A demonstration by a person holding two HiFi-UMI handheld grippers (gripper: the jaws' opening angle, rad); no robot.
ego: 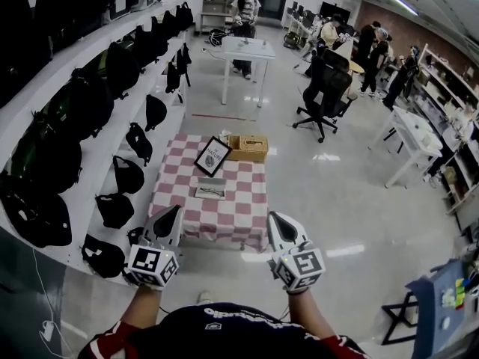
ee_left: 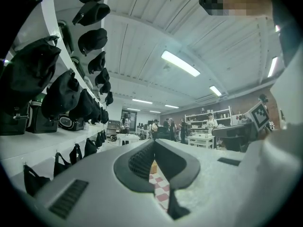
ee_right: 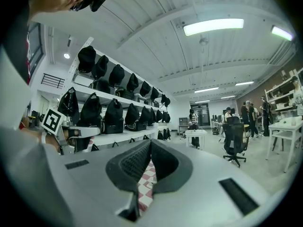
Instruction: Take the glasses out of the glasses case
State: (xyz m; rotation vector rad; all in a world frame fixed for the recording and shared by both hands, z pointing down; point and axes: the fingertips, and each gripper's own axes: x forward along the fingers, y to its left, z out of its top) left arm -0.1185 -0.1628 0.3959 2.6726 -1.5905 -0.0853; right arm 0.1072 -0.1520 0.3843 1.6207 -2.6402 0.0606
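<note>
A small table with a red-and-white checked cloth (ego: pixel 239 200) stands ahead of me in the head view. A flat grey glasses case (ego: pixel 211 190) lies on the cloth near the middle, with dark glasses showing on it. My left gripper (ego: pixel 174 211) and right gripper (ego: pixel 275 218) are held level side by side, short of the table's near edge and apart from the case. Both are shut with nothing between the jaws. In the left gripper view the jaw tips (ee_left: pixel 154 141) meet, and in the right gripper view (ee_right: pixel 150 141) too. A strip of checked cloth (ee_right: pixel 146 181) shows below them.
A framed picture (ego: pixel 212 156) leans behind the case, beside a wooden box (ego: pixel 248 147). White shelves with black bags and caps (ego: pixel 112 126) run along the left. A white table (ego: pixel 247 51), an office chair (ego: pixel 325 88) and several people stand farther back.
</note>
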